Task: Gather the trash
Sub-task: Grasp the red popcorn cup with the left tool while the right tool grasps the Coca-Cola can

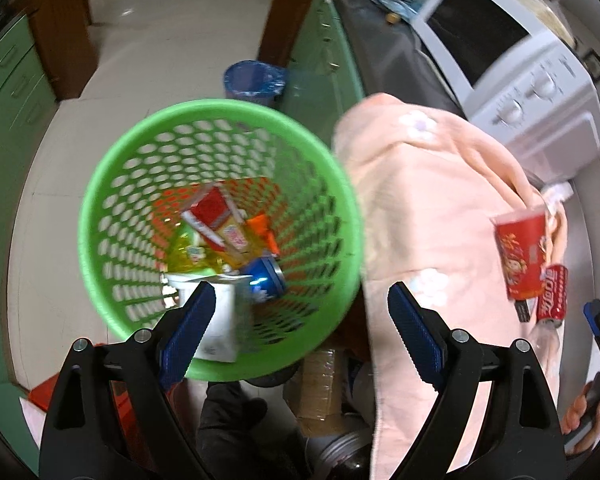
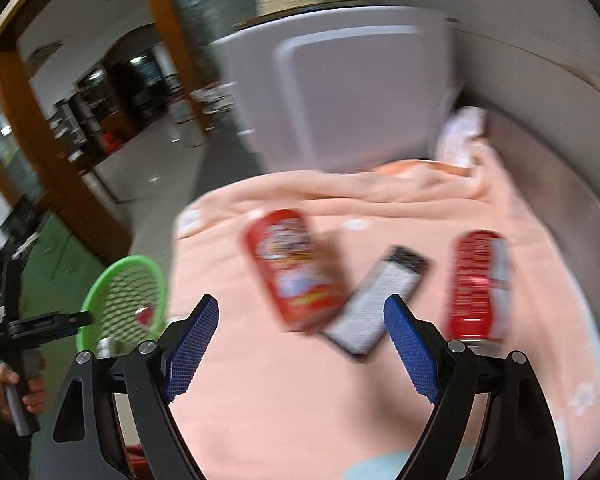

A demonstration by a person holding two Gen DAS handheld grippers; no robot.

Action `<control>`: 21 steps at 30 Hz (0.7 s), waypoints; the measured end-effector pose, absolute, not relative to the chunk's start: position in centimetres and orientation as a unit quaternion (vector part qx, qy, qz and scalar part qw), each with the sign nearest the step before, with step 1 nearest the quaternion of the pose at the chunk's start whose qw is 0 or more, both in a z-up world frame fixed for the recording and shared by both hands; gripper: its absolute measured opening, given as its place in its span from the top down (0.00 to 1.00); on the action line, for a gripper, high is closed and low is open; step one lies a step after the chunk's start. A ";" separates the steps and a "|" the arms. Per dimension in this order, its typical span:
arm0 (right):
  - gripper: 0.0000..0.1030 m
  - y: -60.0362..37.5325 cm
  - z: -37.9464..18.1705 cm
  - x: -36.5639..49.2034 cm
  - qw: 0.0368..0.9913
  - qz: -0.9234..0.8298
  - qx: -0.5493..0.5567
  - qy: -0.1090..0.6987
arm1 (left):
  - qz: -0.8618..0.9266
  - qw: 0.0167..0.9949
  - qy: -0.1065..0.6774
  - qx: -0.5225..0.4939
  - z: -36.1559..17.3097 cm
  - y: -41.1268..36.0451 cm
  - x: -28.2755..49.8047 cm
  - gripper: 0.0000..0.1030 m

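Both claws wide open, empty. Left claw [image 1: 300, 320] parked over green basket [image 1: 112, 184] at 12. Right claw [image 2: 300, 344] heading for red cup [image 2: 288, 268], red can [image 2: 476, 280] at 1, lying on pink cloth [image 2: 280, 400].

left gripper [image 1: 300, 328] and right gripper [image 2: 300, 344]: black frames, 2 blue ribbed pads each, round silver screws at pivots.

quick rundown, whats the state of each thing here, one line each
green basket: upright on the floor, partly filled with trash
red cup: lying on its side on the pink cloth
red can: lying on the cloth, apart from the cup
grey box: flat on the cloth between them
left gripper: open, empty
right gripper: open, empty
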State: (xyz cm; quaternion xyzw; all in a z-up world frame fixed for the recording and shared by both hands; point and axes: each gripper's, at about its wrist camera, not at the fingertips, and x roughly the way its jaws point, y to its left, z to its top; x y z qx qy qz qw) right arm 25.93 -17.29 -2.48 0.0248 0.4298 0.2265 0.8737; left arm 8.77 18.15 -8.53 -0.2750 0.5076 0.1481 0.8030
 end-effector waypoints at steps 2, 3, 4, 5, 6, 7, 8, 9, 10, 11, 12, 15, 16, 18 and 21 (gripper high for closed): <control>0.21 -19.3 -2.6 26.8 0.877 0.204 0.026 0.433 | 0.136 0.805 0.511 -0.269 -8.3 16.8 9.9 0.16; 0.21 -20.2 -2.8 27.0 0.878 0.196 0.026 0.435 | 0.129 0.806 0.513 -0.267 -8.1 16.1 10.4 0.16; 0.21 -21.1 -3.0 27.4 0.880 0.186 0.026 0.437 | 0.124 0.806 0.514 -0.266 -8.1 15.6 10.8 0.16; 0.21 -21.6 -3.1 27.7 0.880 0.180 0.026 0.439 | 0.115 0.807 0.516 -0.262 -7.9 14.7 11.4 0.16; 0.21 -22.3 -3.4 28.0 0.880 0.173 0.028 0.442 | 0.108 0.808 0.518 -0.258 -7.8 13.9 12.0 0.16; 0.21 -23.0 -3.6 28.5 0.879 0.165 0.030 0.445 | 0.103 0.809 0.520 -0.254 -7.6 13.2 12.5 0.16; 0.21 -23.6 -3.9 28.9 0.879 0.159 0.031 0.448 | 0.096 0.810 0.522 -0.249 -7.4 12.3 13.1 0.16; 0.21 -24.1 -4.1 29.3 0.878 0.154 0.033 0.451 | 0.089 0.812 0.523 -0.245 -7.2 11.5 13.7 0.16; 0.21 -24.6 -4.4 29.7 0.877 0.150 0.035 0.455 | 0.082 0.813 0.525 -0.241 -7.0 10.6 14.3 0.15; 0.21 -24.9 -4.7 30.1 0.875 0.146 0.038 0.460 | 0.075 0.813 0.526 -0.237 -6.8 9.7 15.0 0.15; 0.21 -25.2 -5.0 30.5 0.873 0.143 0.040 0.464 | 0.070 0.814 0.528 -0.233 -6.6 8.9 15.6 0.12; 0.21 -25.7 -5.8 31.5 0.869 0.136 0.040 0.474 | 0.054 0.816 0.531 -0.223 -6.1 6.5 17.5 0.11; 0.21 -25.8 -6.2 32.0 0.867 0.135 0.041 0.478 | 0.049 0.815 0.532 -0.222 -6.1 5.9 18.0 0.11; 0.21 -25.9 -6.7 32.4 0.862 0.136 0.049 0.485 | 0.040 0.813 0.537 -0.221 -6.0 4.6 19.2 0.11; 0.21 -26.0 -7.4 33.2 0.857 0.136 0.056 0.494 | 0.029 0.807 0.543 -0.228 -6.1 2.9 21.0 0.11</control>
